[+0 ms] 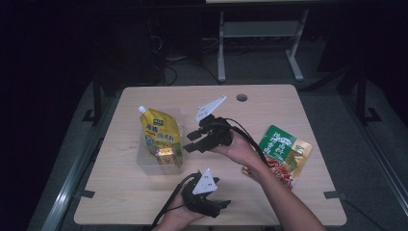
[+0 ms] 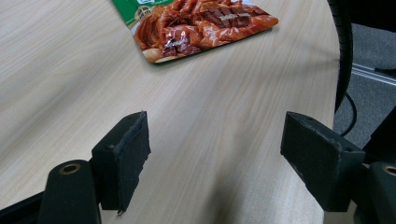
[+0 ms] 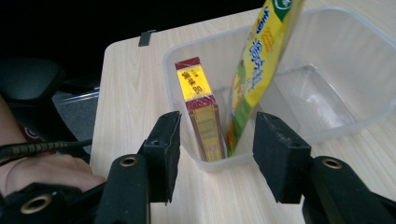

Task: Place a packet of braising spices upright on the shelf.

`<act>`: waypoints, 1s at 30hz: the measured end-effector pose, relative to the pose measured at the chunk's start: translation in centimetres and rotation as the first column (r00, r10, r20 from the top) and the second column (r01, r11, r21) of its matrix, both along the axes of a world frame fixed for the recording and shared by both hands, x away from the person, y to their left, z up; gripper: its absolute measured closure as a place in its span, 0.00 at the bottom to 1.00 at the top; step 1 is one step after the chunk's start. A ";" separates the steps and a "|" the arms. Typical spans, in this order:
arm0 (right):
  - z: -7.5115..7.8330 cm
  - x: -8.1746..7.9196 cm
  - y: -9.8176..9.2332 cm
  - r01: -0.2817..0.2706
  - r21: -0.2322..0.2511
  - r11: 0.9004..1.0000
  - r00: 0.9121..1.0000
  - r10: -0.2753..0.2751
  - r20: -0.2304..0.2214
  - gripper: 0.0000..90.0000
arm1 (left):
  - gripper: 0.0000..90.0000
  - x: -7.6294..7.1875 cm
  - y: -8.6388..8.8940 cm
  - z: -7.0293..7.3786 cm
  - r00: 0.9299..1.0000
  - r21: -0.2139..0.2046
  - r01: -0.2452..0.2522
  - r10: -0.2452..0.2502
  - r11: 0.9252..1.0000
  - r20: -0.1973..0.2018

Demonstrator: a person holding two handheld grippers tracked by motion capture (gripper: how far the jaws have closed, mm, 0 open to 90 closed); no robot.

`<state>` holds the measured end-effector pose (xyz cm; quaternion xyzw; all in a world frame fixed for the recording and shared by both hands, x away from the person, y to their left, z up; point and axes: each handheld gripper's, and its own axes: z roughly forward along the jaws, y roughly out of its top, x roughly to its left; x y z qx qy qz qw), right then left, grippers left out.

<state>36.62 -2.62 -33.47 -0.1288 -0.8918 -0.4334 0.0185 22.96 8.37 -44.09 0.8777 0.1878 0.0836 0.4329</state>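
A clear plastic container (image 1: 144, 161) stands left of the table's middle. In it a yellow spout pouch (image 1: 161, 131) stands upright beside a small red-and-yellow box (image 1: 166, 157). My right gripper (image 1: 191, 142) is just right of the container and points at it. In the right gripper view it (image 3: 219, 149) is open, its tips just short of the container's near wall (image 3: 355, 70), with the box (image 3: 201, 107) and pouch (image 3: 261, 60) behind. My left gripper (image 1: 222, 206) rests near the front edge, open (image 2: 222, 158) and empty over bare wood.
A green and red food packet (image 1: 284, 154) lies flat on the table's right side, and its lower end (image 2: 201, 28) lies ahead of the left gripper. A cable hole (image 1: 241, 97) sits near the far edge. Dark floor and a desk frame (image 1: 221, 48) lie beyond.
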 end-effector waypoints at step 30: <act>-0.7 0.1 -9.9 0.205 0.015 0.979 0.978 -0.204 -0.054 0.45 | 0.27 0.9 -0.1 0.4 1.000 -0.018 -0.007 0.007 1.000 -0.007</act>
